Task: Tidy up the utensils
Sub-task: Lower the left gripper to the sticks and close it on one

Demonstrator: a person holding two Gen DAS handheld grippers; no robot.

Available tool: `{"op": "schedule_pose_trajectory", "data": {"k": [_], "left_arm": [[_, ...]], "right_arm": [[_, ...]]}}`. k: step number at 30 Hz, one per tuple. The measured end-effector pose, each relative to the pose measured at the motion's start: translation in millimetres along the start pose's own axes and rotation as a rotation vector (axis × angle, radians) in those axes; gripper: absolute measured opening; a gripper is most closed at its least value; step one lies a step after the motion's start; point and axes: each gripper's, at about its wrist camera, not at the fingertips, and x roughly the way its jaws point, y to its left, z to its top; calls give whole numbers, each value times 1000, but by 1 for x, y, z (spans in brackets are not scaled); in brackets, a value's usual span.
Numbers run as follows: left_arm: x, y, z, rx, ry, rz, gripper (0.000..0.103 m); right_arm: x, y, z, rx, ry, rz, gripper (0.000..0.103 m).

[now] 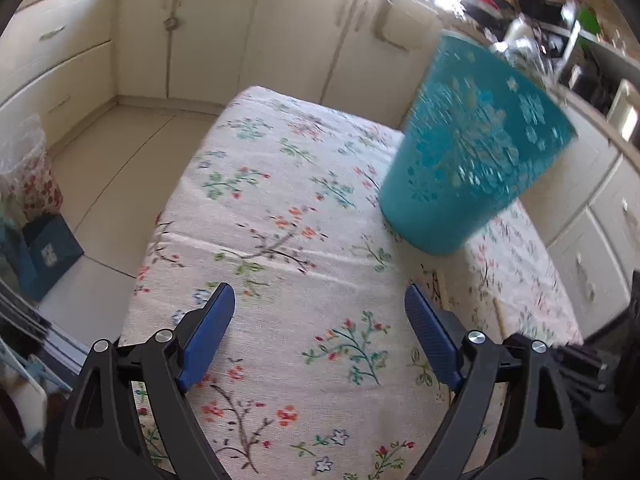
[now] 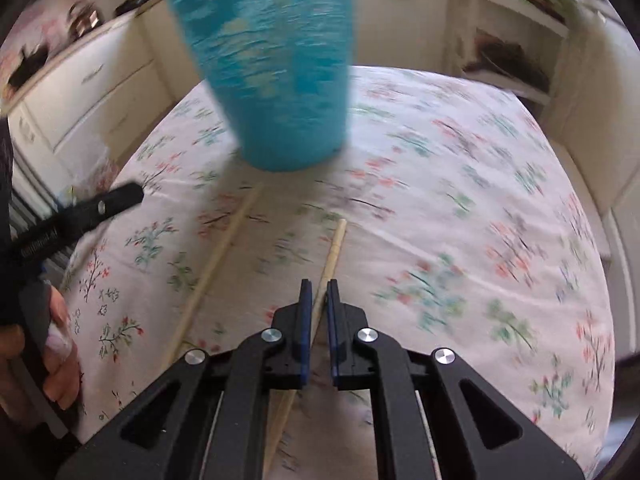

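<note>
- We take the teal perforated holder (image 2: 276, 68) as our landmark; it stands upright on the floral tablecloth (image 2: 460, 208), its mouth out of the right wrist view.
- Our right gripper (image 2: 319, 286) sits on the near side of the holder, jaws drawn narrow around a pale wooden chopstick (image 2: 335, 242); the blue pads (image 2: 306, 316) lie close against the stick on both sides, so we read it as gripped.
- That chopstick's free end points toward the holder's base and stops short of it, apart from it.
- A second chopstick (image 2: 218, 260) lies flat on the cloth, one end near the holder's base, the rest running back toward us, to the left of the gripped one.
- Our left gripper (image 1: 320, 300) hovers over the cloth on the near left side of the holder, jaws spread wide, nothing between its blue pads (image 1: 210, 332).
- In the right wrist view, a hand (image 2: 60, 352) grasps the left gripper's handle, well to the left of the holder.
- Cream cabinets (image 1: 248, 32) stand beyond the holder.
</note>
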Motion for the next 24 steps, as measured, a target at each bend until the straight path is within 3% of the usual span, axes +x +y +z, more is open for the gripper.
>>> {"op": "schedule_pose_trajectory", "data": {"k": [3,8,11,17,19,21,24], "left_arm": [[4,-33,-2,153,27,31,83],[17,-69,-1,258,70,66,83],[26,-88,-3,317,91,87,73],[35,-108,-11,373,123,67,37],[35,-113,-13,382,130,50,14],[35,-118,-15,388,135,38,6],[32,-118,-18,378,144,19,5]], "right_arm": [[-1,-6,-1,47,-7,33,8],[0,-10,-2,69,-12,61,8],[0,-11,-2,82,-11,73,8],[0,-15,-1,97,-9,84,8],[-2,-15,-2,97,-9,85,8],[-2,-16,-2,100,-9,86,8],[0,-18,-3,105,-9,89,8]]}}
